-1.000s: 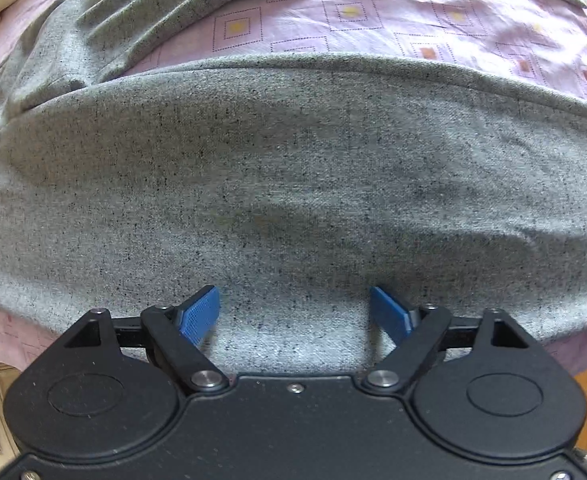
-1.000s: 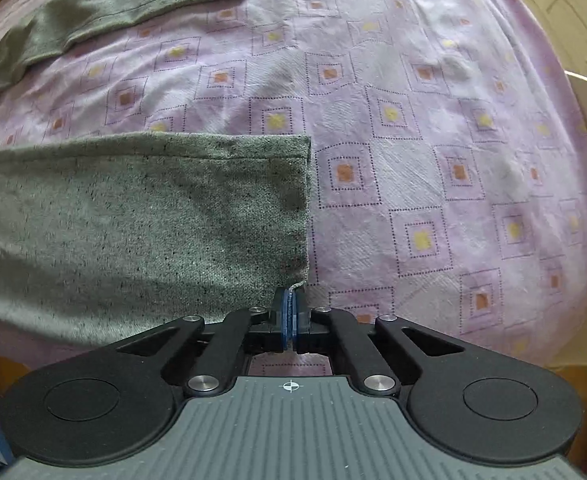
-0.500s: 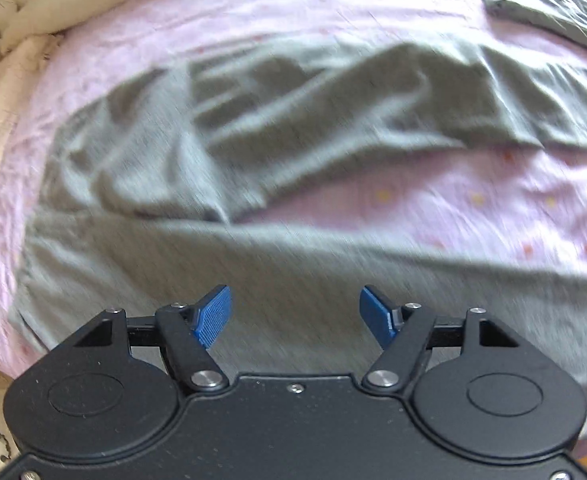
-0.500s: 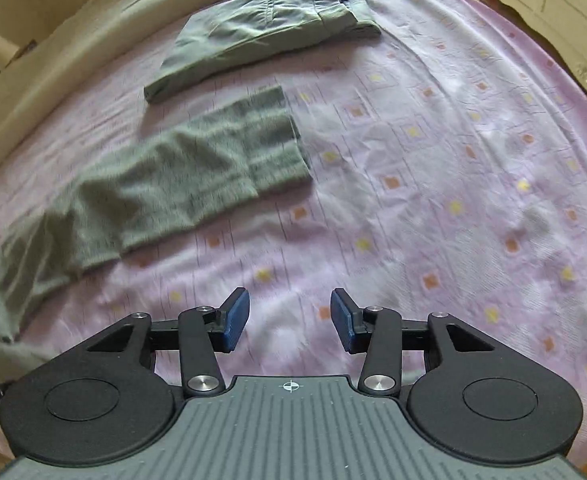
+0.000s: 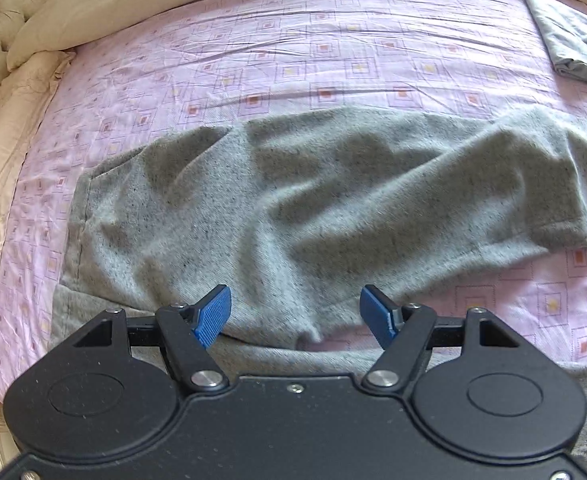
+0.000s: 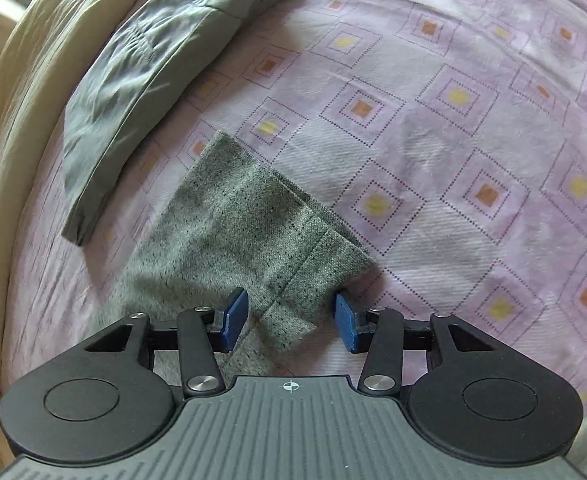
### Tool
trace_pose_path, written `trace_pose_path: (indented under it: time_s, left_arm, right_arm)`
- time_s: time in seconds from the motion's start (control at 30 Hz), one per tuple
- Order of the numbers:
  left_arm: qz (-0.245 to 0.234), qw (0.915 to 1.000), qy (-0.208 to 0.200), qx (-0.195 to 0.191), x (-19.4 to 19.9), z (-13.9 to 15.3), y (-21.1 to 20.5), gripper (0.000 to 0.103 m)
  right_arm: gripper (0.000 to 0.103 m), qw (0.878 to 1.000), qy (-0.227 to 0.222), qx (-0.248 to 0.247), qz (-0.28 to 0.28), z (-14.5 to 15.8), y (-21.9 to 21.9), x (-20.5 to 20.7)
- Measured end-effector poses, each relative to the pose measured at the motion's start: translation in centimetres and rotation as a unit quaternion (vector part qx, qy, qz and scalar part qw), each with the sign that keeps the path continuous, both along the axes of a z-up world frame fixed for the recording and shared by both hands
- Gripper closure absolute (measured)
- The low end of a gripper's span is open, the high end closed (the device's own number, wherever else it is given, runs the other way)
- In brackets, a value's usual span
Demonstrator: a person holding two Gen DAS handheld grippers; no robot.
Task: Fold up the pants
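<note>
Blue ribbed pads tip the left gripper, whose jaws stand spread and pinch nothing. Between and just beyond them lies the rumpled upper part of the grey speckled pants, spread across the bed; a folded-over edge sits right ahead of the jaws, with more grey cloth running under the gripper's body. Farther out, the waistband end lies to the left of the jaws and one leg trails off to the right. Beyond the pants stretches the pink bedsheet with its square pattern, a cream pillow at far left, and a folded grey garment at far right.

The right gripper has its jaws opening, blue pads apart, with the hemmed cuff of a pant leg lying between them on the sheet; the pads do not press on it. The leg runs out beyond the jaws and to the left. Past it, at upper left, lies a separate folded olive-grey garment near the bed's cream edge.
</note>
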State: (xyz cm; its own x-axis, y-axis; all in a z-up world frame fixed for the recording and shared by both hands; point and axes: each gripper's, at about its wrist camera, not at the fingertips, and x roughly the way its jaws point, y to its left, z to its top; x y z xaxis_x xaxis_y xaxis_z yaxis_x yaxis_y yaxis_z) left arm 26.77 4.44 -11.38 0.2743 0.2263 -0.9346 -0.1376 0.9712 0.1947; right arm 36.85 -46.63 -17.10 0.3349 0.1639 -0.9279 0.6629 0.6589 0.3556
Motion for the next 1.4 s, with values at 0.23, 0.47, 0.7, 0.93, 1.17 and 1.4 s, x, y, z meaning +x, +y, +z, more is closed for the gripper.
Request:
trace_pose_path:
  time_s: [0.23,0.47,0.7,0.93,1.17,1.4]
  left_arm:
    - [0.01,0.9999,-0.005,-0.004,2.6,-0.1,2.6,0.029]
    - [0.016,0.9998,0.014,0.006,5.4,-3.0,3.8,0.029]
    - [0.02,0.9977,0.064,0.008,7.0,-7.6,5.3,0.016]
    - [0.008,0.9973,0.072,0.009,7.3,-7.9,6.2,0.005]
    - [-0.017,0.9975,0.051,0.045,7.0,-7.9,4.9,0.0]
    - [-0.031,0.9974,0.063,0.018,7.9,-7.1,5.2,0.011]
  right_arm:
    - [0.093,0.971,0.008,-0.167,0.173,2.4,3.0,1.5]
    - [0.086,0.963,0.053,-0.2,0.174,2.5,0.9,1.7]
    - [0.066,0.965,-0.024,-0.18,0.189,5.9,4.9,5.4]
    - [0.063,0.993,0.043,-0.094,0.056,2.0,6.1,10.6]
    - [0.062,0.989,0.099,-0.109,-0.018,-0.2,7.3,12.2]
    - [0.075,0.971,0.12,-0.189,0.085,-0.8,10.6,12.4]
